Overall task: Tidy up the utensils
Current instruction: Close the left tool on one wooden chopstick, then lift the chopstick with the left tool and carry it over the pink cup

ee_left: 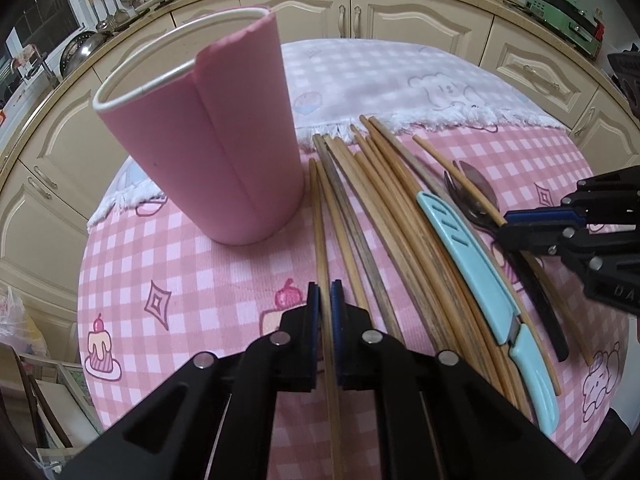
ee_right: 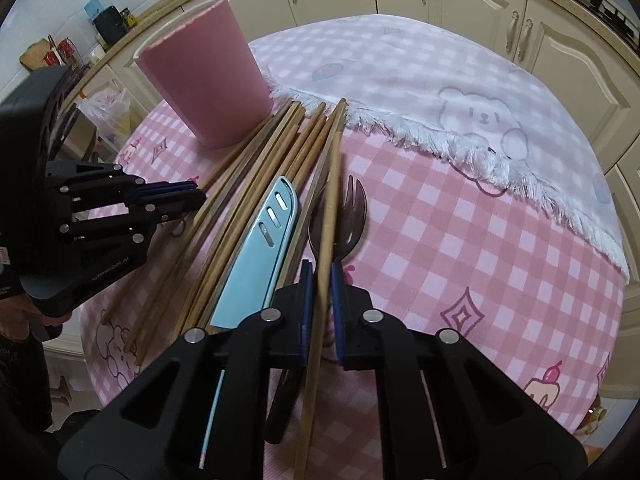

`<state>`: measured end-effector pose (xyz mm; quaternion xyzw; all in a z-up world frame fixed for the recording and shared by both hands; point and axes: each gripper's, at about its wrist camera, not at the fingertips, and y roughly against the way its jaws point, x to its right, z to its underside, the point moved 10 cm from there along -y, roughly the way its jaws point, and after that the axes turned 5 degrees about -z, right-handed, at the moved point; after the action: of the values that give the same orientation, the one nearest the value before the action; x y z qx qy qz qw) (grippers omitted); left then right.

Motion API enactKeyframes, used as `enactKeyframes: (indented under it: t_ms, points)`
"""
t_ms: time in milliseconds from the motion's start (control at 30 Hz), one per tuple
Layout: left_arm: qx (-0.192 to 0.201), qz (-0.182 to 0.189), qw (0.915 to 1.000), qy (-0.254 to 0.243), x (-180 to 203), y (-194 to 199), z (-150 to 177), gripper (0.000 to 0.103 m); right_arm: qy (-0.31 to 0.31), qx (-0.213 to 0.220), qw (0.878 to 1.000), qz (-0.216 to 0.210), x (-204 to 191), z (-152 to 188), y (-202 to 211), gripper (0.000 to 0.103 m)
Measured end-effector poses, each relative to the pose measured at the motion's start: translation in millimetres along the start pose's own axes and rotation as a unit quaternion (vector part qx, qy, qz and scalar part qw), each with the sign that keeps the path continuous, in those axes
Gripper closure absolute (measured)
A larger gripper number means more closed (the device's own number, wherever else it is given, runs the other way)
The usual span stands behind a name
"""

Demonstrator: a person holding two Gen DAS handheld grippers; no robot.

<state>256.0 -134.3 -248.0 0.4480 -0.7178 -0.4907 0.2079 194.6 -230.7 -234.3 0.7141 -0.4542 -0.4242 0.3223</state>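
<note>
A tall pink cup point(ee_left: 208, 136) stands upright on the pink checked tablecloth point(ee_left: 192, 280); it also shows in the right wrist view point(ee_right: 208, 76). Several wooden chopsticks point(ee_left: 372, 216) lie in a row beside it. My left gripper point(ee_left: 325, 300) is shut on the leftmost chopstick point(ee_left: 320, 216). My right gripper point(ee_right: 320, 280) is shut on another chopstick point(ee_right: 332, 184), which lies over a dark spoon and fork point(ee_right: 348, 216). A light blue sheathed knife point(ee_left: 480, 280) lies among the chopsticks and also shows in the right wrist view point(ee_right: 260, 256).
A white fringed cloth with a bear print point(ee_right: 460, 92) covers the far part of the round table. Cream kitchen cabinets point(ee_left: 360, 12) curve around behind. The table edge point(ee_left: 82, 320) drops off at left, with bags on the floor.
</note>
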Motion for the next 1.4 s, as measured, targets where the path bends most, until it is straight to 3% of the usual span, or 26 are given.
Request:
enactKeyframes:
  t_ms: [400,533,733,833,1000,1100,1300,1400]
  points:
    - [0.029,0.023,0.999,0.025,-9,20,21,0.098,-0.048,0.046,0.996,-0.057,8,2,23,0.097]
    - [0.068,0.036,0.9967,0.027,-5,42,20,0.098,-0.054,0.075,0.993,-0.075,5,-5,39,0.097]
    - [0.162,0.048,0.9839,0.057,-11,93,1,0.098,-0.067,0.141,0.981,-0.112,-2,-26,68,0.097]
    - [0.217,0.052,0.9709,0.087,-22,121,-14,0.098,-0.065,0.171,0.975,-0.126,-7,-38,79,0.097]
    - [0.306,0.044,0.9387,0.153,-57,171,-40,0.098,-0.056,0.221,0.963,-0.143,-20,-66,106,0.097]
    - [0.343,0.03,0.9223,0.176,-78,193,-59,0.098,-0.045,0.261,0.953,-0.151,-33,-92,129,0.097]
    - [0.424,-0.003,0.8804,0.212,-119,232,-115,0.098,-0.015,0.329,0.932,-0.154,-63,-163,162,0.097]
    - [0.446,-0.013,0.8676,0.22,-127,239,-139,0.098,-0.003,0.352,0.924,-0.148,-78,-195,168,0.097]
